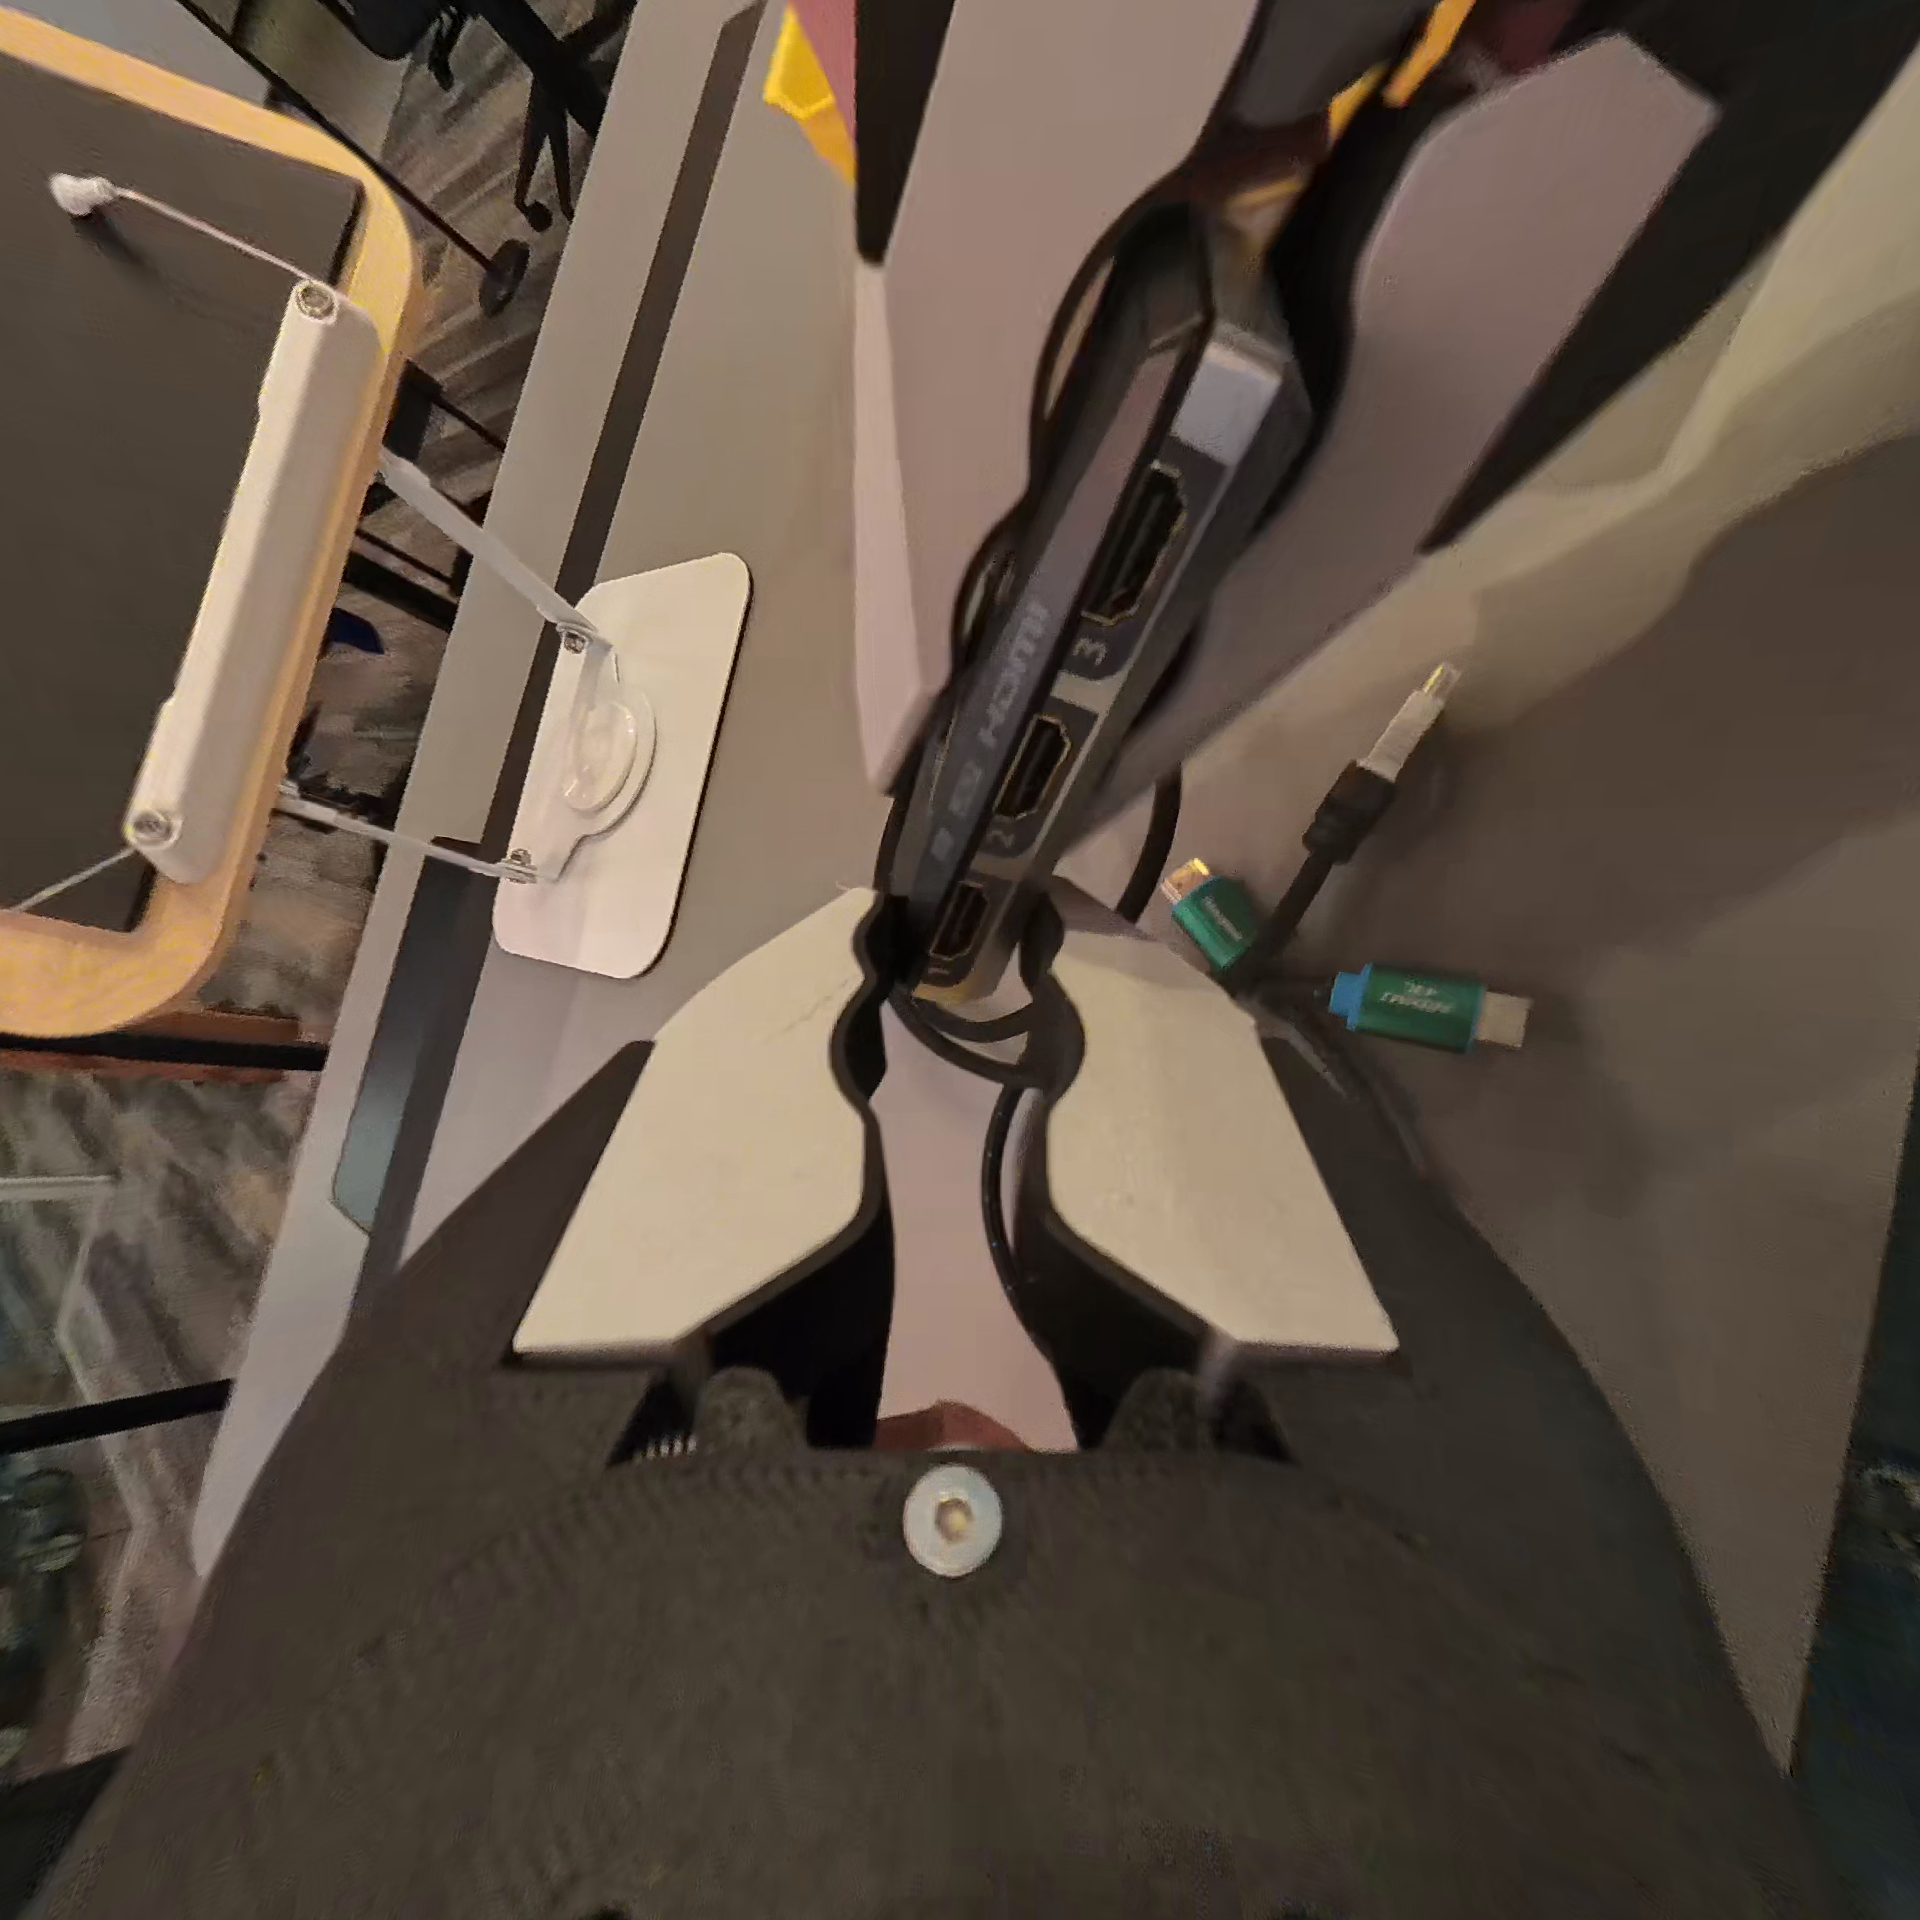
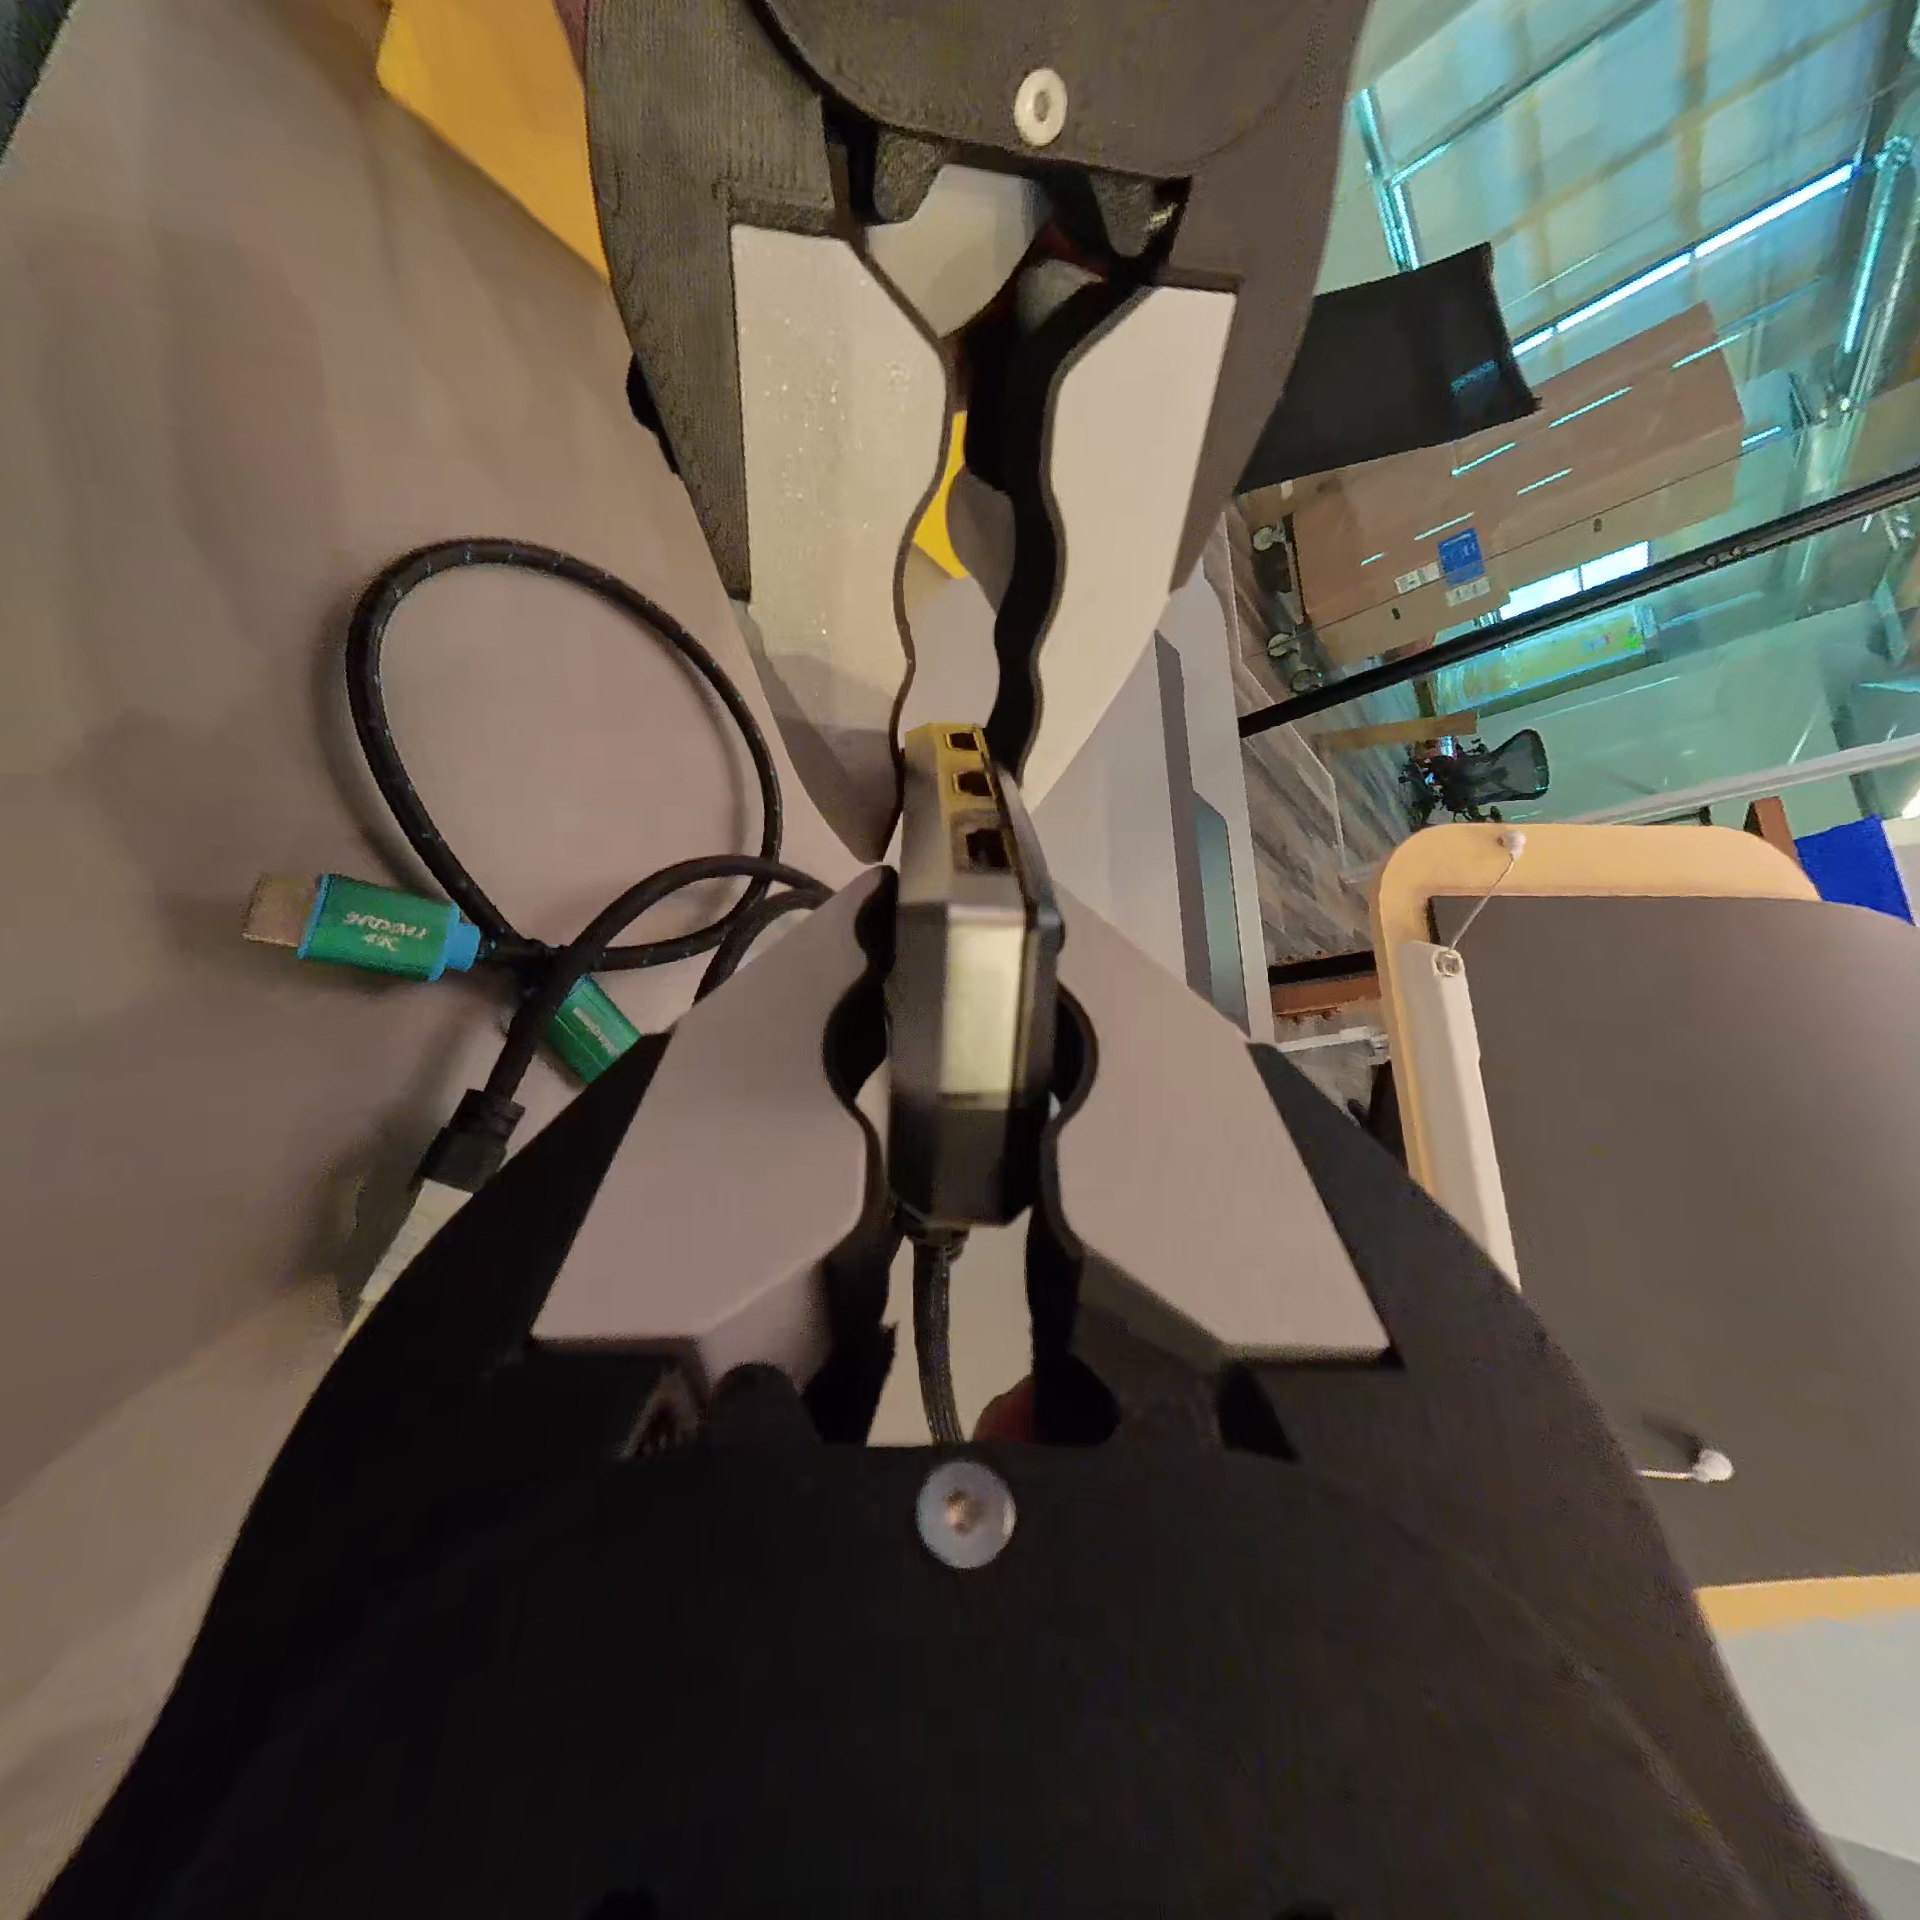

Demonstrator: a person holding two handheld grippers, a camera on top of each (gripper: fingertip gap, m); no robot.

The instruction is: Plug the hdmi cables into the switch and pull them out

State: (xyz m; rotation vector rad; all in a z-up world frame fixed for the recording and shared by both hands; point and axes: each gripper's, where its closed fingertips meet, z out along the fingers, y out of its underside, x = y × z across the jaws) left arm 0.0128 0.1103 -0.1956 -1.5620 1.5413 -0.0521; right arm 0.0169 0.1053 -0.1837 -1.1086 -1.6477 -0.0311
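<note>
1. Switch (image 1: 1081, 665) hangs above the grey surface (image 1: 1558, 1039), a dark slim HDMI box held at both ends, its long axis running from about 6 o'clock to 12 o'clock in both wrist views.
2. Left tool (image 1: 961, 971) is narrowed onto the near end of the switch, which pokes out toward 12 o'clock from between its pale fingers (image 1: 727, 1143); a thin black cord loops through the same gap.
3. Right tool (image 2: 971, 1049) is clamped on the opposite end, the box sitting between its grey fingers (image 2: 727, 1143) and the switch's own braided lead (image 2: 935, 1340) running back toward 6 o'clock.
4. Three ports in the left wrist view all stand empty, facing roughly 3 o'clock.
5. HDMI cables lie loose on the surface, well apart from the ports: in the left wrist view, one green-shelled plug (image 1: 1434, 1006) sits at 3 o'clock of the left tool, a second green plug (image 1: 1210, 914) just beside it, and a black plug with a silver tip (image 1: 1371, 769) a little farther up.
6. Black braided cable (image 2: 582, 717) coils at 9 o'clock of the right tool.
7. Wood-framed dark panel (image 1: 156, 520) stands off the surface's edge at 10 o'clock in the left wrist view.
</note>
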